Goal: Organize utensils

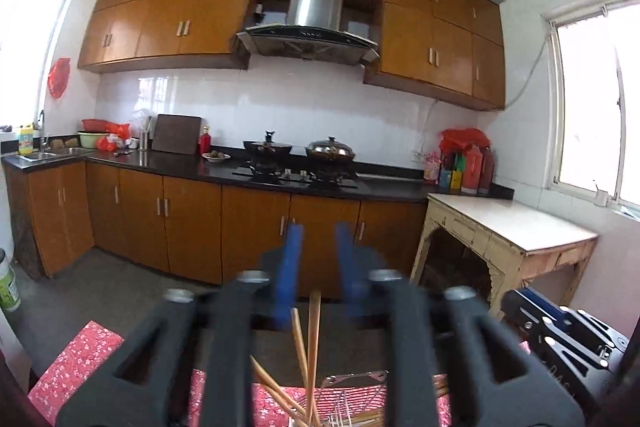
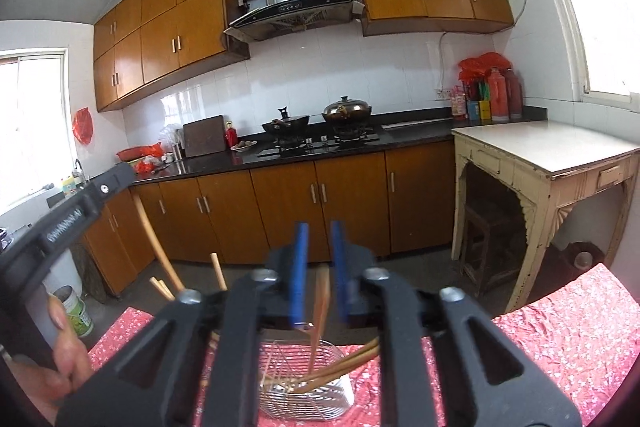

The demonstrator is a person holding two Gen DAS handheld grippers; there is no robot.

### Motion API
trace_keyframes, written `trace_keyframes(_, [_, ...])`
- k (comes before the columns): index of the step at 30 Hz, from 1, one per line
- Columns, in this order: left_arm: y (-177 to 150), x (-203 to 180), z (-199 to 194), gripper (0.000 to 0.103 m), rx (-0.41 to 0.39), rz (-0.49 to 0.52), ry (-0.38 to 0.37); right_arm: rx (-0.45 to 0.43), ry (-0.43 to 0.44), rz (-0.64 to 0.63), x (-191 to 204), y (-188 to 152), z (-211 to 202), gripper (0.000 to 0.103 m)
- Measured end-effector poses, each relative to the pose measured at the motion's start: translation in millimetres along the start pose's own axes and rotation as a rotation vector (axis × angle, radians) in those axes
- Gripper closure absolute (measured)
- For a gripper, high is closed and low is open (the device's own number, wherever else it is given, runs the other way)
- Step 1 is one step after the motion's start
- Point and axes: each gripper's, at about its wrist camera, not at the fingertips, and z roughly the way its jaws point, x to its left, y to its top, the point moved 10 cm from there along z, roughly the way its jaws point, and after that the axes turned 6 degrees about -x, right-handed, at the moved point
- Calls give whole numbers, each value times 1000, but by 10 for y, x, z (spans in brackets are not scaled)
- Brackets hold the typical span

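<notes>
A wire metal utensil basket stands on the red floral cloth, with several wooden chopsticks lying and leaning in it. My right gripper is above the basket, its blue fingers slightly apart, with chopsticks standing between and behind them; contact is unclear. My left gripper is open above the basket, with upright chopsticks below its fingers. The left gripper's body also shows at the left of the right wrist view.
A worn cream table stands at the right. A kitchen counter with stove, two pans and bottles runs along the far wall. A green-labelled tub sits on the floor at left.
</notes>
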Motion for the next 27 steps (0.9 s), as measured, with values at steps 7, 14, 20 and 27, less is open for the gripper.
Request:
trace_keyframes(7, [259,200,-287,45,-56,-2,31,-37,-18,12,-76,196,-240,65])
trace_keyframes(14, [282,454,-437,39,-29,-7,63,-42,-19,-11,-39,201,-536,52])
trace_keyframes(20, [182,760,-630,33,21,5,109,-36,-36,-11,-104,132,-807,42])
trace_keyframes(27, [143,971,-990,11,25,26,130,-82,-35,16,-149,91,-1212,9])
